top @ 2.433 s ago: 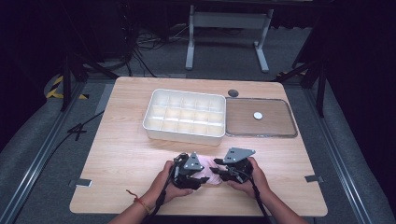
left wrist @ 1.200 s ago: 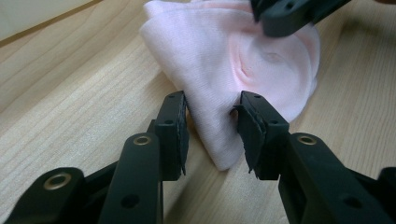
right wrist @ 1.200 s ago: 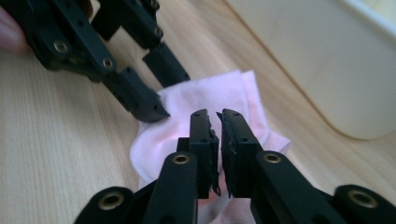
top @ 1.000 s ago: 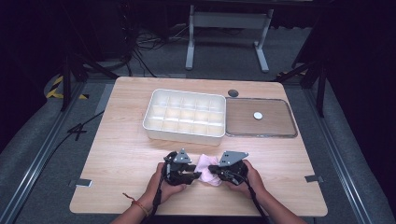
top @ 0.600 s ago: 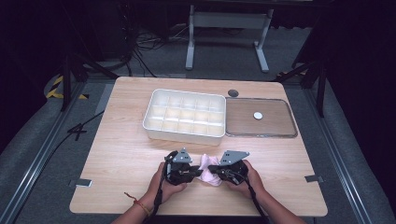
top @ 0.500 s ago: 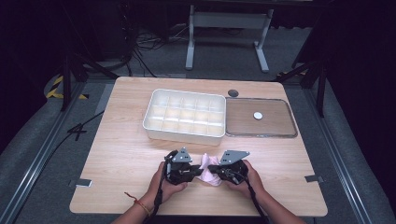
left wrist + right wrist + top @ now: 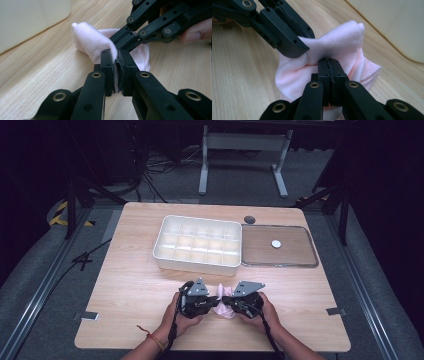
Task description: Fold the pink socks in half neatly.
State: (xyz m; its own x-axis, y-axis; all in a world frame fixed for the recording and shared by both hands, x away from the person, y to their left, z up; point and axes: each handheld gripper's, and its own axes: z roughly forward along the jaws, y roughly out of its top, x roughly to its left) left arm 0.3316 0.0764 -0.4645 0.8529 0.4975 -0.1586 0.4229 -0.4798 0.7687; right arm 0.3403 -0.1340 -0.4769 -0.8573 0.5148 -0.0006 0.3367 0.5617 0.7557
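Near edge of the tabletop [image 7: 125, 285], centre: a small pink cloth [image 7: 223, 301] lies bunched on the wood between the two hands, pinched from both sides.

Left hand-held gripper [image 7: 209, 302]: comes in from the left in the high view, tips pointing right into the cloth. Jaws have just been closing; in the left gripper view the left hand-held gripper [image 7: 115, 65] has its pads pressed together on a fold of the pink cloth [image 7: 90, 42], fabric squeezed into the thin seam between them. Clamped on the cloth.

Pink cloth, detail: soft knit, rumpled, one rounded end poking toward the white tray. In the right gripper view the pink cloth [image 7: 337, 47] spreads out either side of the pinch points like a bow, lower folds resting on the tabletop.

Right hand-held gripper [image 7: 231, 304]: comes in from the right, tips pointing left, just beside the other's tips. In the right gripper view the right hand-held gripper [image 7: 328, 65] is closed tight on a gathered ridge of the cloth; the other gripper's jaw crosses in front at upper left and bites the same bundle a little higher.

Surroundings, left to right: white compartment tray [image 7: 160, 251] stands behind the hands, near but apart from the cloth, cells divided in a grid. Touching its right side lies a flat clear lid [image 7: 310, 251] with a small white disc [image 7: 276, 243] on it. A dark round grommet [image 7: 249, 219] sits in the tabletop behind the lid's left corner. Nothing lies between cloth and tray.
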